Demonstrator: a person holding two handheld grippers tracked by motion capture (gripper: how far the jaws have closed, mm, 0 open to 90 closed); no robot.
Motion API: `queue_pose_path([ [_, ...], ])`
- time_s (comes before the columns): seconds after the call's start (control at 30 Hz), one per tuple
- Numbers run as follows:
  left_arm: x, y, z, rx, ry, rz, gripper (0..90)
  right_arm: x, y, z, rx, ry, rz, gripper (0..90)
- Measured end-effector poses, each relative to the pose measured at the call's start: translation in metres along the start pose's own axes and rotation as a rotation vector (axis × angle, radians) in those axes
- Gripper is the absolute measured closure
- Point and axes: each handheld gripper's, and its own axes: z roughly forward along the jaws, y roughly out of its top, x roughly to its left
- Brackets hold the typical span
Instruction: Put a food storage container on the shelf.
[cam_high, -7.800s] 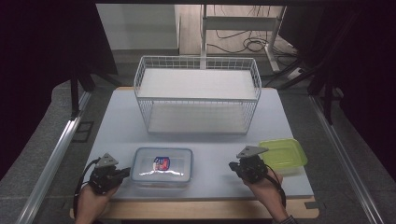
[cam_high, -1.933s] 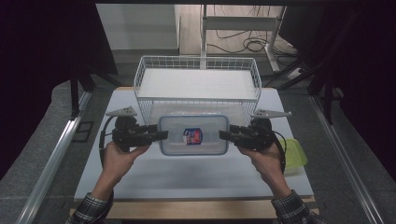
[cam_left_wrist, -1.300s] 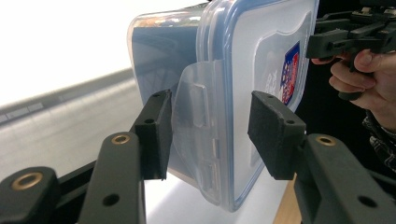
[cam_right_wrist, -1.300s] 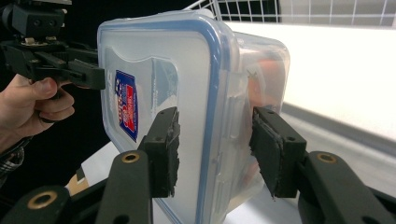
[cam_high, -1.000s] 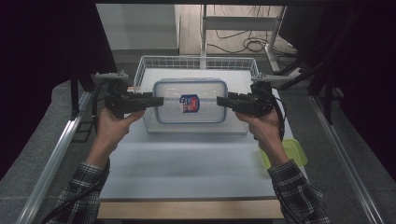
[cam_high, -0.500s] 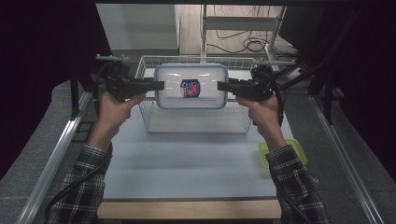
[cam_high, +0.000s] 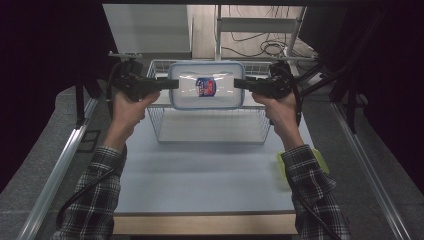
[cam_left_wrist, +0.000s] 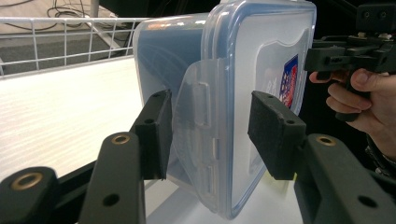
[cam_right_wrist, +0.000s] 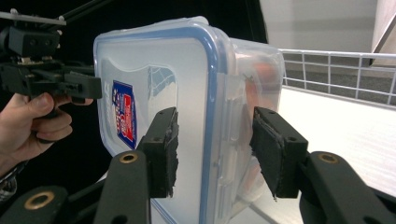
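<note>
While the person holds it level in the air above the white wire basket (cam_high: 210, 120) at the far edge of the tabletop (cam_high: 200, 180), a clear lidded food container (cam_high: 206, 91) with a blue seal and a red-and-blue label is carried between two claws. The left claw (cam_high: 170, 84) straddles one end clasp and the right claw (cam_high: 240, 83) the other, yet in both gripper views the pads stand slightly off the plastic, so the grasp looks loose. It could slip or tilt and strike the basket rim. A green lid (cam_high: 320, 162) lies near the right edge, partly under a plaid sleeve.
</note>
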Motion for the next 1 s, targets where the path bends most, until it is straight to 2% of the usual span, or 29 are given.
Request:
queue_pose_path([
  [0.2,0.008,0.001,0.009,-0.001,0.009,-0.015,49.5,-0.005,0.002,0.005,0.01,-0.021,0.004,51.7],
  [0.3,0.008,0.003,0.011,-0.019,-0.004,-0.021,50.1,-0.008,0.003,0.004,-0.023,-0.027,0.015,54.9],
  [0.47,0.009,0.003,0.015,-0.014,0.018,-0.025,48.5,-0.008,0.007,0.004,-0.029,-0.043,0.016,56.0],
  [0.63,0.012,0.002,0.017,-0.036,0.021,-0.036,47.6,-0.007,0.005,0.007,-0.025,-0.06,0.016,54.1],
  [1.0,0.014,0.001,0.019,-0.052,0.031,-0.046,47.2,-0.013,0.0,0.01,-0.031,-0.046,0.05,52.1],
])
